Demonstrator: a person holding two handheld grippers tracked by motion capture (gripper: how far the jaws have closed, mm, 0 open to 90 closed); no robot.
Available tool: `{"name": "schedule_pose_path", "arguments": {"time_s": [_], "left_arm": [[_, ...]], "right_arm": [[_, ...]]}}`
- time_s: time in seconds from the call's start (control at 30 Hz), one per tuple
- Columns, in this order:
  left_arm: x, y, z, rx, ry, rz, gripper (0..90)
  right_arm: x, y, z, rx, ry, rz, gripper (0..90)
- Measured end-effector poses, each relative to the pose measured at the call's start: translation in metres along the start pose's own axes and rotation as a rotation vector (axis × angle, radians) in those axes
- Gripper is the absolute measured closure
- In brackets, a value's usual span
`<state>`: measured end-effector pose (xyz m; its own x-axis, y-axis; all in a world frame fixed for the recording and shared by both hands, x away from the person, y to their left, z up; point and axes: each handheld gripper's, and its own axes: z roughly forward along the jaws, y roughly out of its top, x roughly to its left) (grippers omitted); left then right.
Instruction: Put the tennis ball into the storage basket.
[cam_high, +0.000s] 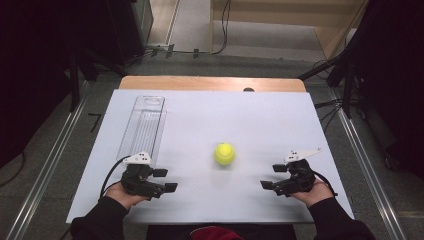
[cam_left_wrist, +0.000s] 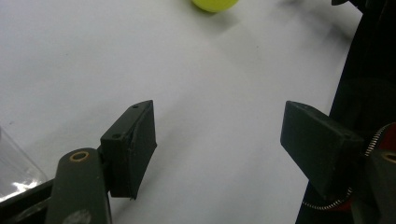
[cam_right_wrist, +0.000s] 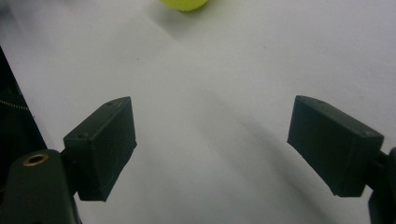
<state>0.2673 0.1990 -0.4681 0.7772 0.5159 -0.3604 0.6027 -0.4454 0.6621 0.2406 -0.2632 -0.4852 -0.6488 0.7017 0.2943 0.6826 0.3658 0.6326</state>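
A yellow-green tennis ball (cam_high: 225, 153) rests on the white table top (cam_high: 215, 120), near its middle. My left gripper (cam_high: 165, 180) lies low at the front left, open, its jaws pointing right with nothing between them. At the front right my right gripper (cam_high: 273, 176) is open too, jaws pointing left and empty. The ball sits between the two, a little farther back. The ball's lower edge (cam_left_wrist: 214, 4) peeks in at the top of the left gripper view, beyond the spread jaws of the left gripper (cam_left_wrist: 219, 128). The ball (cam_right_wrist: 184, 4) likewise tops the right gripper view, past the right gripper (cam_right_wrist: 212, 135).
A clear plastic tube-shaped container (cam_high: 143, 126) lies lengthwise along the table's left side, just behind my left gripper; its clear end (cam_left_wrist: 14, 163) is at the lower left of the left gripper view. A wooden strip (cam_high: 210, 83) runs along the far edge. Dark stands flank the table.
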Motion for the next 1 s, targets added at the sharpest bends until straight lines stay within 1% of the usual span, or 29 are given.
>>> {"name": "schedule_pose_path", "arguments": {"time_s": [0.2,0.27,0.3,0.37,0.53,0.67,0.87,1.0], "left_arm": [[0.0014,0.0005,-0.0007,0.002,0.004,-0.005,27.6],[0.0014,0.0008,-0.0006,0.002,0.003,-0.007,27.6],[0.0012,0.0010,-0.0002,0.003,-0.005,-0.008,27.6],[0.0004,0.0014,-0.0001,0.002,-0.006,-0.006,27.6],[0.0004,0.0020,-0.0001,-0.005,-0.007,-0.004,27.6],[0.0012,0.0017,-0.0003,0.000,-0.003,-0.006,27.6],[0.0027,0.0008,-0.0008,0.003,0.007,-0.010,27.6],[0.0040,0.0007,-0.0019,-0.001,0.003,-0.016,27.6]], "right_arm": [[-0.0003,0.0001,-0.0004,-0.006,0.000,0.006,13.2],[-0.0010,-0.0003,-0.0007,-0.018,0.005,0.003,13.2],[-0.0006,-0.0002,-0.0008,-0.023,0.010,0.005,13.2],[-0.0002,-0.0002,-0.0008,-0.024,0.010,0.004,13.2],[-0.0008,-0.0011,-0.0011,-0.016,-0.001,0.012,13.2],[-0.0009,-0.0007,-0.0011,-0.032,0.001,0.009,13.2],[-0.0001,-0.0002,0.0015,-0.020,0.002,0.000,13.2],[-0.0003,-0.0002,0.0014,-0.018,-0.004,0.003,13.2]]}}
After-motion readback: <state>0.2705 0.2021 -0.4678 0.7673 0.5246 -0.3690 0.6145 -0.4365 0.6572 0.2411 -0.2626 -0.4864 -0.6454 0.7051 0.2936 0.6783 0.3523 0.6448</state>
